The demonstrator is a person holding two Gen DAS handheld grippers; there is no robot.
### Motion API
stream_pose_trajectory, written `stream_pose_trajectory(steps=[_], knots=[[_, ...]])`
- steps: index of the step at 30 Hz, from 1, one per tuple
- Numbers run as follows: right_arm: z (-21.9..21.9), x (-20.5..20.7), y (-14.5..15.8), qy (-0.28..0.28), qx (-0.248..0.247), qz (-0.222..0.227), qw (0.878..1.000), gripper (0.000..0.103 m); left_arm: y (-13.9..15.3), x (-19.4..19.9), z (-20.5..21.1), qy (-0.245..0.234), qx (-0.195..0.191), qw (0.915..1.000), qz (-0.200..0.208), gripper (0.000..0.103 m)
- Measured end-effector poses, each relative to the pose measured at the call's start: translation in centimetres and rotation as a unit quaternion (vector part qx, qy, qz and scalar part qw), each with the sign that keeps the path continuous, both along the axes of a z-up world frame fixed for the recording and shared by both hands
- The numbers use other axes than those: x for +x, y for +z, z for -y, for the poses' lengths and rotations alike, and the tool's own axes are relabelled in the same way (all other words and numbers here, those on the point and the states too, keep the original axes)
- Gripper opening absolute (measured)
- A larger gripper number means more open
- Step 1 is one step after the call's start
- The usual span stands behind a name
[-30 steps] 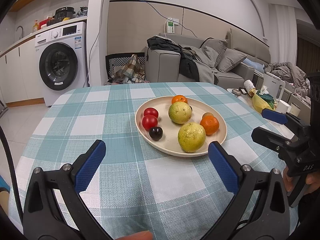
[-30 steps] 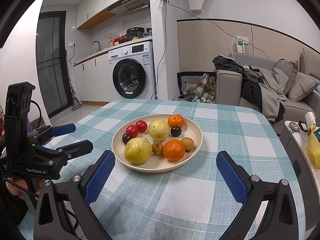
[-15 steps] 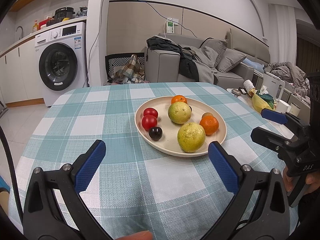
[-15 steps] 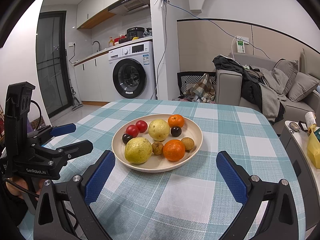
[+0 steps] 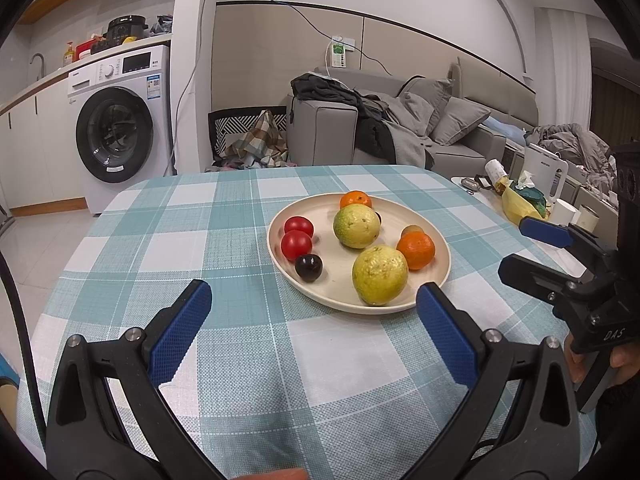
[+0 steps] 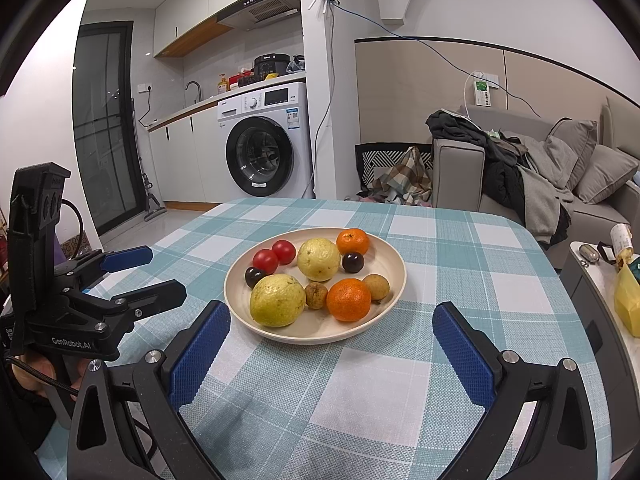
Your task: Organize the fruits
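A cream plate [image 6: 394, 254] stands mid-table on the teal checked cloth. It holds two yellow-green guavas [image 6: 277, 300] [image 6: 319, 259], two oranges [image 6: 348, 299] [image 6: 352, 241], two red tomatoes [image 6: 265, 261] [image 6: 284, 251], two dark plums [image 6: 353, 262] [image 6: 254, 276] and two small brown fruits [image 6: 316, 295] [image 6: 377, 287]. My left gripper [image 5: 313, 296] is open and empty, just short of the plate's near rim [image 5: 276, 256]. My right gripper [image 6: 331, 314] is also open and empty at the rim on its side. Each shows in the other's view, left gripper [image 6: 164, 272] and right gripper [image 5: 518, 246], both off the plate.
A low side table [image 5: 486, 200] beside the table's right edge carries a yellow bag [image 5: 520, 204], a white kettle [image 5: 546, 174] and cups. Beyond the far edge are a grey sofa [image 5: 400, 136] and a washing machine [image 5: 120, 128]. Bare cloth [image 5: 168, 232] surrounds the plate.
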State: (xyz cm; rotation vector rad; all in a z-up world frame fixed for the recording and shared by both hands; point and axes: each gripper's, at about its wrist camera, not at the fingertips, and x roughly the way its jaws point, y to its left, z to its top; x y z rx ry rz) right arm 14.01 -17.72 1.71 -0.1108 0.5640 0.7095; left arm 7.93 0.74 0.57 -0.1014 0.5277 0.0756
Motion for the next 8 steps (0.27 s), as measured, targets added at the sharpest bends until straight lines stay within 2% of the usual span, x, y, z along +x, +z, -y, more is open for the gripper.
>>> stream_pose_trajectory(steps=[8], knots=[[-0.01, -0.04, 0.02, 0.000, 0.000, 0.000, 1.000, 0.103, -0.02, 0.02, 0.02, -0.001, 0.001, 1.0000, 0.001, 0.102]])
